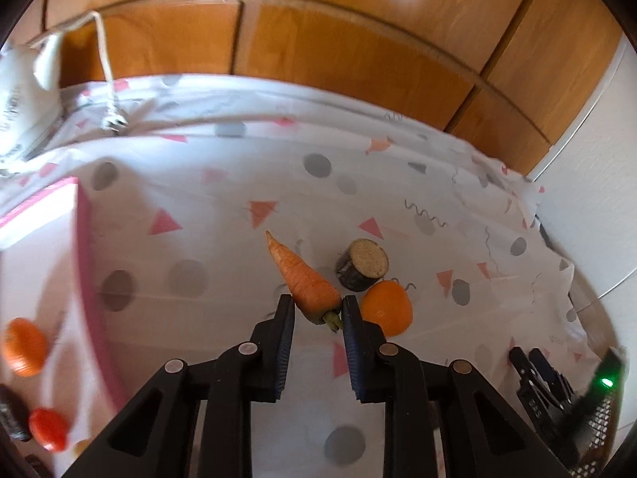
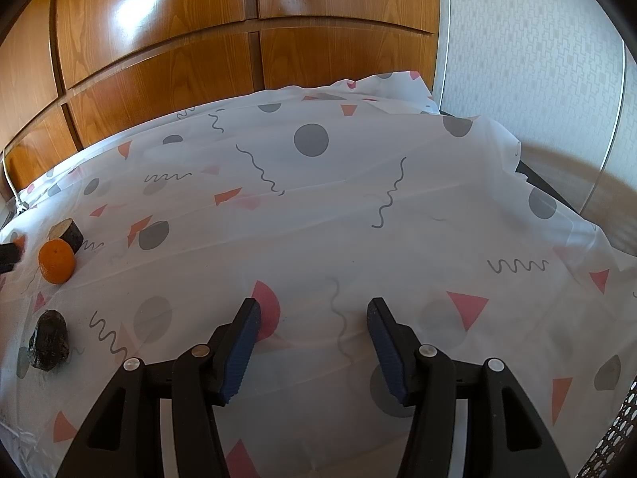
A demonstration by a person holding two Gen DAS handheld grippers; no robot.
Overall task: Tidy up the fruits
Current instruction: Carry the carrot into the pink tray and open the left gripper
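An orange carrot (image 1: 304, 281) lies on the patterned cloth with its green stem end between the fingertips of my left gripper (image 1: 317, 306), whose jaws stand a little apart around it. An orange (image 1: 385, 307) sits just right of the right finger, and a dark cut stump with a pale top (image 1: 362, 264) is behind it. A pink-rimmed white tray (image 1: 85, 263) at the left holds another orange (image 1: 24, 345) and a red fruit (image 1: 48, 428). My right gripper (image 2: 314, 308) is open and empty over bare cloth; the orange (image 2: 57, 260), the stump (image 2: 67, 233) and a dark avocado-like fruit (image 2: 48, 340) lie at its far left.
Wooden cabinet doors (image 1: 326, 40) stand behind the table. A white bag with a cord (image 1: 24, 91) sits at the back left. The right gripper's body (image 1: 545, 382) shows at the lower right of the left wrist view. A papered wall (image 2: 537, 59) is on the right.
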